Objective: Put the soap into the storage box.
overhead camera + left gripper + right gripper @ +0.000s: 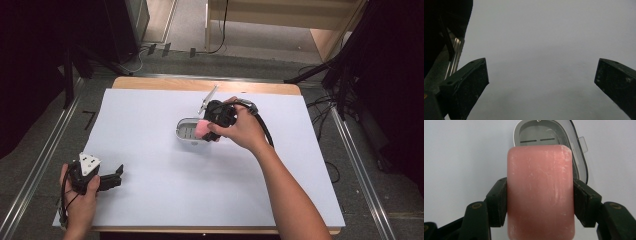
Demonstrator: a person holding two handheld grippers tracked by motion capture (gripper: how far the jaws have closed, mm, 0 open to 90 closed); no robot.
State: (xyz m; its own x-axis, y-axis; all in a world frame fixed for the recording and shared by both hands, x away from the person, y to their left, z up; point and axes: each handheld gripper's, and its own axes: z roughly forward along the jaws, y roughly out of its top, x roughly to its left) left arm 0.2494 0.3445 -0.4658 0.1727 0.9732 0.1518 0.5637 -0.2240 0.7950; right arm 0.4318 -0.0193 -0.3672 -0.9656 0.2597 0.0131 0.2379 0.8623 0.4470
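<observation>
Soap bar [540, 192], pink, sits clamped in the right claw [540, 202] just above an open grey soap box [189, 131], apparently for placing inside; the left claw [541, 82] rests open, empty, on the worktop [150, 190].

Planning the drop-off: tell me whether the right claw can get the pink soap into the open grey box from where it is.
Probably yes. The right claw grips the pink soap just above the grey box, whose lid stands open, and nothing lies between them.
</observation>
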